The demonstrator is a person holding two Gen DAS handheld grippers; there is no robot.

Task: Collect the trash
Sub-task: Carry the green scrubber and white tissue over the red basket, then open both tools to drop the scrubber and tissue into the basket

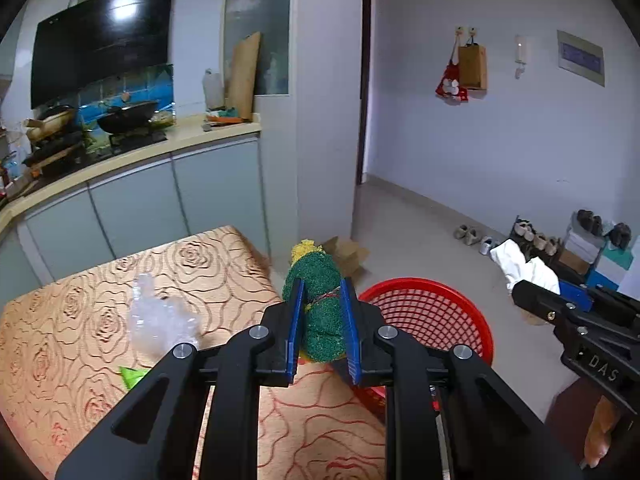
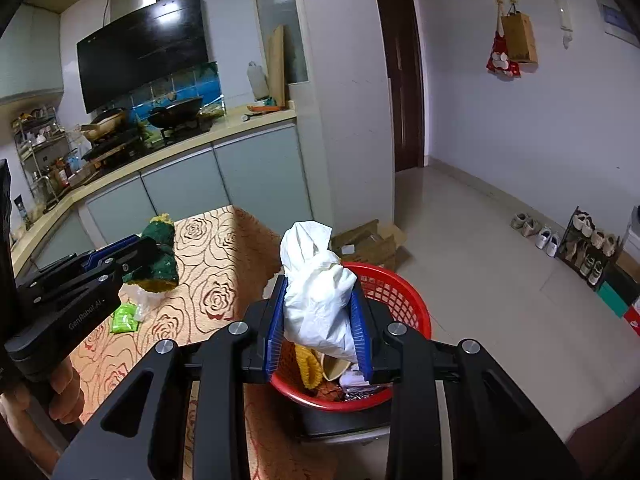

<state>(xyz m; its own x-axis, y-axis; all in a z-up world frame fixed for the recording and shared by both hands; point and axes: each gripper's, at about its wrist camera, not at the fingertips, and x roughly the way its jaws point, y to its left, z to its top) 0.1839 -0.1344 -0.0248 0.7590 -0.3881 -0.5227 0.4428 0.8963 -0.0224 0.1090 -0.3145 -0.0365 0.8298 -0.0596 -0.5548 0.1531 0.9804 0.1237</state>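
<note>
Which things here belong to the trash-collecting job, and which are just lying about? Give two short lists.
Job: green sponge in left gripper; white tissue in right gripper; red basket; clear plastic wrap; green wrapper.

Lying about: wok; shoes; cardboard box; hanging bags.

Pale walls (image 1: 500, 128), tiled floor (image 2: 480, 248) — kitchen counter (image 1: 192, 136), grey cabinets (image 2: 256, 176), dark door (image 2: 404, 80).

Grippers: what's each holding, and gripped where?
Left gripper clamps the green sponge around its middle. Right gripper clamps the white tissue wad across its lower bulk, above the red basket.
</note>
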